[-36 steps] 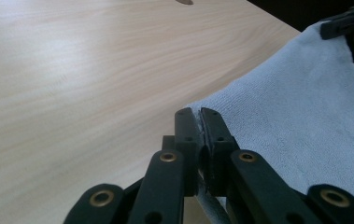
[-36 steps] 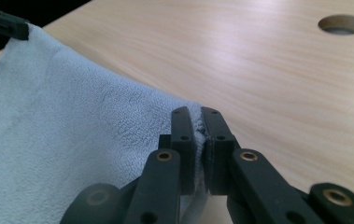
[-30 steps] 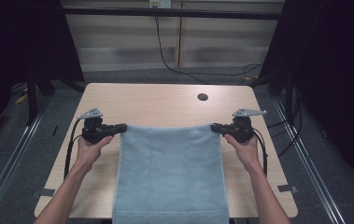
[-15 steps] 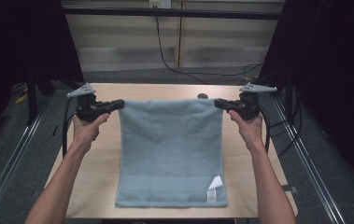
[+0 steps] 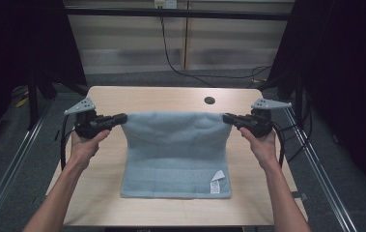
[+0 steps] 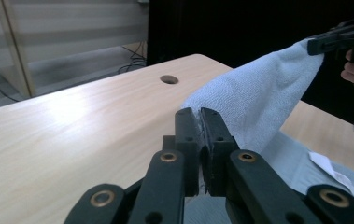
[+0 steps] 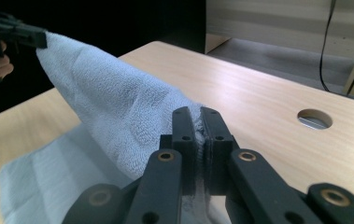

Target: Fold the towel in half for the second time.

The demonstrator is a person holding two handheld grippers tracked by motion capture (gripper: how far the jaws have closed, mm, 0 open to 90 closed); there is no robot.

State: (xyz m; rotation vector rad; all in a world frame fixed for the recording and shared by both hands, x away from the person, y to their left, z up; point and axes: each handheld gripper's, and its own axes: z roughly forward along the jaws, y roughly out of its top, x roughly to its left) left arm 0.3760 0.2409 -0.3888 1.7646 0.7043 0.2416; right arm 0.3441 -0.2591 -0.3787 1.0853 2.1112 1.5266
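**Towel held up by two corners over the counter**

My left claw (image 5: 122, 117) is clamped on the left far corner of the light blue towel (image 5: 175, 154), and my right claw (image 5: 226, 117) is clamped on the right far corner. In the left gripper view the cloth is pinched between the two black jaws, which stand pressed together on it; the right gripper view shows the same for the other corner. The far edge of the towel hangs in the air between my claws and sags a little in the middle. The near part of the towel lies flat on the counter (image 5: 161, 99), with a small white label (image 5: 215, 182) at its near right corner. A round hole (image 5: 209, 100) in the counter is at the far side, well apart from the cloth.

I think some things could go wrong here. Each claw has only a small piece of the corner, so the weight of the hanging cloth could pull one corner out, and that side would fall in a heap. If my hands are not level, or one goes faster than the other, the towel would come down crooked or wrinkled. If I bring the hands closer together, the sag in the middle would grow and could make a bad crease.
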